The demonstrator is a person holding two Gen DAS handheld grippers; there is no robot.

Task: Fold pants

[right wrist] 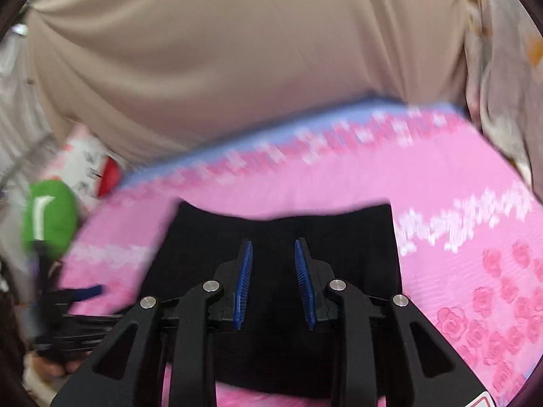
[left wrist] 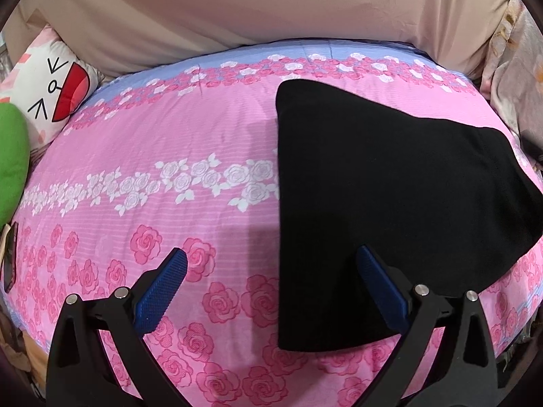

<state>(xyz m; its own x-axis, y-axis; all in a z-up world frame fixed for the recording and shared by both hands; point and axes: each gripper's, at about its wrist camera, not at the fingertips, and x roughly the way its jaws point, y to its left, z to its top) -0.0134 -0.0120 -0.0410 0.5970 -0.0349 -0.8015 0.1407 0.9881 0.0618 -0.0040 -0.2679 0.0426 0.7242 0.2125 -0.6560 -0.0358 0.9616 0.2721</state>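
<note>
Two grippers, one garment. Far left: green plush (left wrist: 10, 156) and face cushion (left wrist: 54, 81) at the bed's edge, well apart from the work. Next, bare pink rose sheet (left wrist: 169, 135), nothing on it. Left gripper (left wrist: 271, 254): spread wide, holding nothing, hovering above the bed; left finger over bare sheet, right finger over the near left part of the cloth, no contact visible. Right of centre: black pants (left wrist: 390, 186), already folded into a compact slab, flat on the sheet, straight left edge running near to far, bulk spreading away to the right. In the right wrist view, same pants (right wrist: 356, 237) directly under and ahead of the tool, far edge square across the view; long axis probably near to far, hard to confirm under fisheye and blur. Right gripper (right wrist: 274, 244): fingers drawn in to a narrow gap, not fully clenched, centred over the slab; no fold seen lifted between the pads, so judged empty, though black on black leaves some doubt. Key relation: pants centred beneath the right tool, only their left border beneath the left tool, so right hand nearer the bulk, left hand nearer the straight left edge. Likely next: another fold across, or done; can't tell which.
</note>
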